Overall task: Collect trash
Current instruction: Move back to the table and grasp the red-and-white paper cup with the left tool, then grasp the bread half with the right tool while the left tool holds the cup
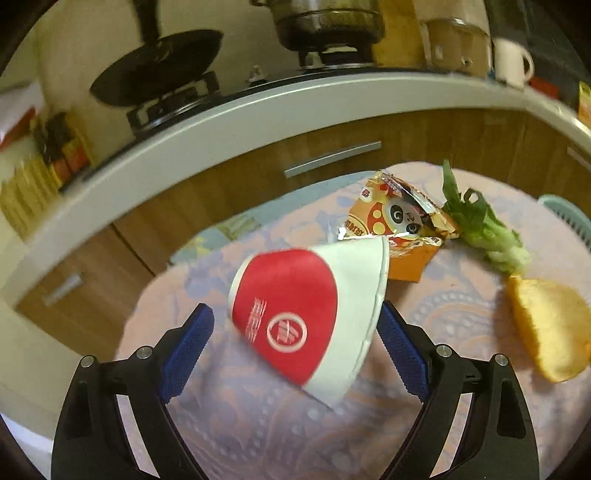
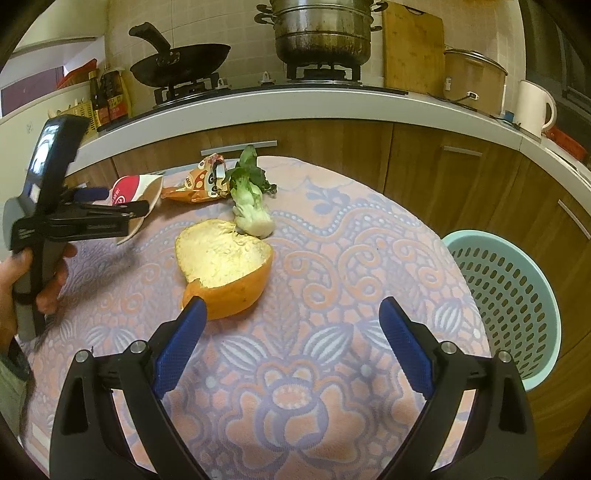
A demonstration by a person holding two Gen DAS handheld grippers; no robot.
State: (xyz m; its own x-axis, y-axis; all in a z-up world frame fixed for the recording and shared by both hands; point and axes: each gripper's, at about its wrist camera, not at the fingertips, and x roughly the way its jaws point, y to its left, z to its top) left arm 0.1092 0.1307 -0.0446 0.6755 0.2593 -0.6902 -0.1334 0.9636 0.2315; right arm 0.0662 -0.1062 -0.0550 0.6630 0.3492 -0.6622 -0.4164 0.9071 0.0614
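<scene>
A flattened red and white paper cup (image 1: 303, 314) lies on the patterned tablecloth between the fingers of my left gripper (image 1: 297, 325), which is open around it. The cup also shows in the right wrist view (image 2: 129, 194) with the left gripper (image 2: 110, 210) at it. An orange snack wrapper (image 1: 400, 225) (image 2: 201, 184), a bok choy stub (image 1: 484, 229) (image 2: 251, 206) and an orange peel (image 1: 550, 328) (image 2: 225, 266) lie on the table. My right gripper (image 2: 291, 317) is open and empty, just right of the peel.
A teal perforated basket (image 2: 509, 302) stands on the floor right of the table, and its rim shows in the left wrist view (image 1: 569, 218). Behind the table are a counter with wood cabinets (image 2: 332, 147), a wok (image 2: 181, 62), a steamer pot (image 2: 321, 33) and a kettle (image 2: 532, 107).
</scene>
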